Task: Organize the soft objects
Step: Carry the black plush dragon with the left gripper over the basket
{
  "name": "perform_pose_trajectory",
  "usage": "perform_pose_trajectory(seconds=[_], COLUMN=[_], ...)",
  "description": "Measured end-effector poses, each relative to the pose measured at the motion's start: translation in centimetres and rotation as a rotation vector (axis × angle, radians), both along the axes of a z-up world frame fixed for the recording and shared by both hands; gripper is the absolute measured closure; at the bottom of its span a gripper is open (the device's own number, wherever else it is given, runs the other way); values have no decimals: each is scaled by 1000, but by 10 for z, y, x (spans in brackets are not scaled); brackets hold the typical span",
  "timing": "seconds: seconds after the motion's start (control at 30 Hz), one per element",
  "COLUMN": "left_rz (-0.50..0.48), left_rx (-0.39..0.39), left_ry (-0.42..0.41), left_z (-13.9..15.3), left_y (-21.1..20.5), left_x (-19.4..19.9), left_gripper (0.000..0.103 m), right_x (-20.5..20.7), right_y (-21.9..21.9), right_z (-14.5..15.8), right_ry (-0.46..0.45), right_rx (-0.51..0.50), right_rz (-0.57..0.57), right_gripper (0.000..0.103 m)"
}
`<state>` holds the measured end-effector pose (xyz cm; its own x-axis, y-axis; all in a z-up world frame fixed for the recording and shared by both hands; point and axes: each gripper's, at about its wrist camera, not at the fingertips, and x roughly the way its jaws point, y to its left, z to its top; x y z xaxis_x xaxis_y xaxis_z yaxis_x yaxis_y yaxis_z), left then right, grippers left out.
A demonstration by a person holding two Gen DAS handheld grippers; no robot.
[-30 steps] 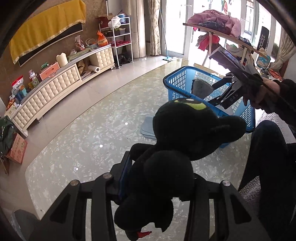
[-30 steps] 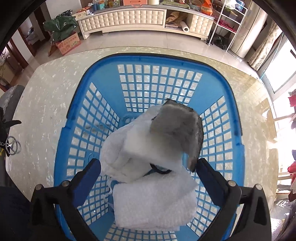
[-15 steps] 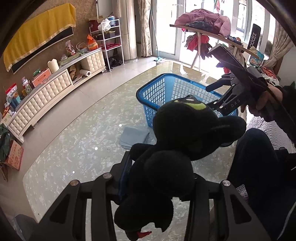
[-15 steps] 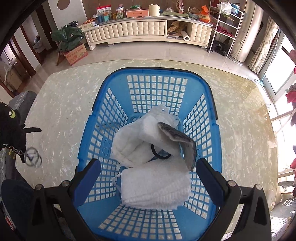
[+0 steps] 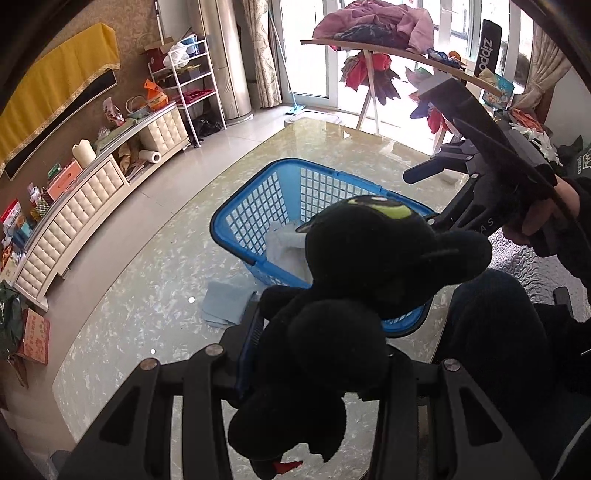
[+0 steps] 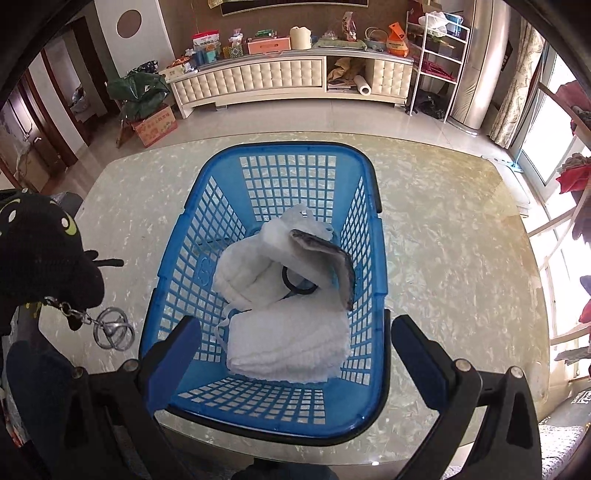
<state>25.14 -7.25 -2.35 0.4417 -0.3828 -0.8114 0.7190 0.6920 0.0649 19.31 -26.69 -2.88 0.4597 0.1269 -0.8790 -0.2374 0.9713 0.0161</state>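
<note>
My left gripper [image 5: 314, 354] is shut on a black plush toy [image 5: 365, 280] with green eyes and holds it above the table, near the blue basket [image 5: 255, 206]. The toy also shows at the left in the right wrist view [image 6: 44, 258], with a key ring hanging from it. My right gripper [image 6: 291, 354] is open and empty above the near end of the blue basket [image 6: 184, 236]. In the basket lie a folded white towel [image 6: 288, 343], a white soft item [image 6: 251, 273] and a grey flap [image 6: 328, 258].
A light blue folded cloth [image 5: 225, 306] lies on the marble table [image 5: 147, 280] beside the basket. A white sideboard [image 6: 280, 81] stands along the far wall. A drying rack with clothes [image 5: 373, 33] stands by the window. The person's legs are at the table's near edge.
My right gripper has pulled back and up from the basket, leaving the white and grey soft items inside. My left gripper has carried the black toy closer to the basket.
</note>
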Motion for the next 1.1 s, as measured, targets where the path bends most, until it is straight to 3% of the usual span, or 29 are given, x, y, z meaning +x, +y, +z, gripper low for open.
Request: perform_pose_trajectory(seconds=[0.5, 0.83, 1.1], left_rz=[-78, -124, -107], left_rx=[58, 102, 132], left_ry=[22, 60, 102], left_z=[-8, -30, -56], left_y=[-70, -97, -114], left_x=[17, 27, 39], left_gripper=[65, 65, 65], right_x=[-10, -10, -8], right_y=[-28, -46, -52], right_z=[-5, -19, -25], right_ry=[-48, -45, -35], right_rx=[23, 49, 57], right_rz=[-45, -95, -104], right_gripper=[0, 0, 0])
